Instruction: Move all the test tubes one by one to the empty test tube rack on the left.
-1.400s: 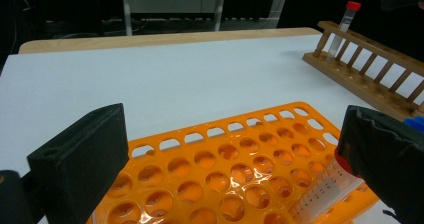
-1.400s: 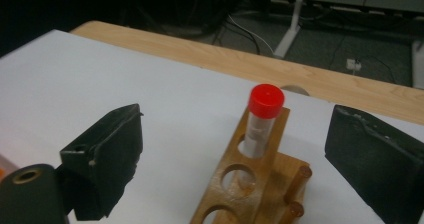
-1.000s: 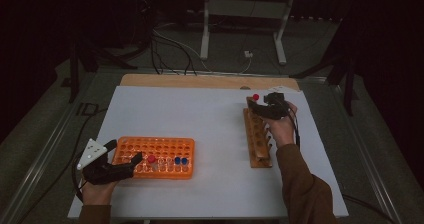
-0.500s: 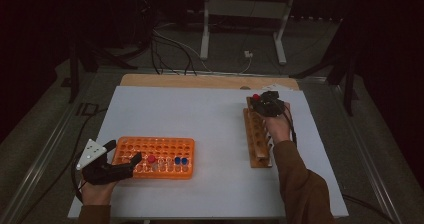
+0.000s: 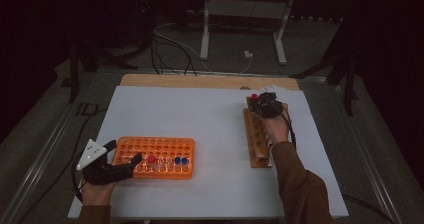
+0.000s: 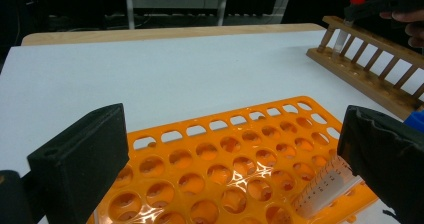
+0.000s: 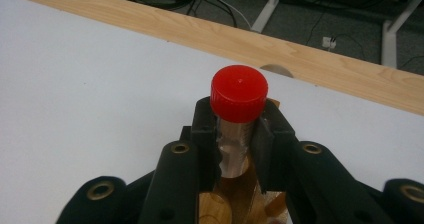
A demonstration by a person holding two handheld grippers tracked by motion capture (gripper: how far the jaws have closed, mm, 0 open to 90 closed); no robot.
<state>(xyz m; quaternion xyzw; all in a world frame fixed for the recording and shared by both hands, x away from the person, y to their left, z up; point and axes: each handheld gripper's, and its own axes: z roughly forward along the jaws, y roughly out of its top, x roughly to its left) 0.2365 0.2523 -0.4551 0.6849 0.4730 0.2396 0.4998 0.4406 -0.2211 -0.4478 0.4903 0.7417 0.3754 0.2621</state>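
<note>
Orange rack [image 5: 155, 157] sits nearest, at the front left of the white worktop [image 5: 200, 119], with a few capped tubes standing in its front rows, one red-capped and two blue-capped. Left tool [image 5: 116, 160] rests at the rack's left end; jaws stand wide apart, gripping nothing, one on each side of the rack's corner in the left gripper view. A clear graduated tube [image 6: 325, 189] leans in a hole close by the right-hand jaw.

Further off, on the right side of the worktop, a wooden rack [image 5: 256, 136] runs front to back. Right tool [image 5: 261, 103] is at its far end. Its jaws have just been closing and now clamp a red-capped tube [image 7: 236, 124] on the clear body just under the cap. The tube stands upright with its lower part down in the wooden rack's end hole.

Handling, as I judge it: the tube looks like light, thin plastic, stiff enough for a firm pinch but smooth-walled, so it could slide in the pads if taken low. The hold just under the cap seems right; the cap's rim gives a stop against slipping. A straight lift should clear the hole; a tilt could bind the tube against the wood.

Beyond the worktop's wooden far edge [image 5: 200, 81]: dark floor, cables, a metal stand [image 5: 245, 14].
</note>
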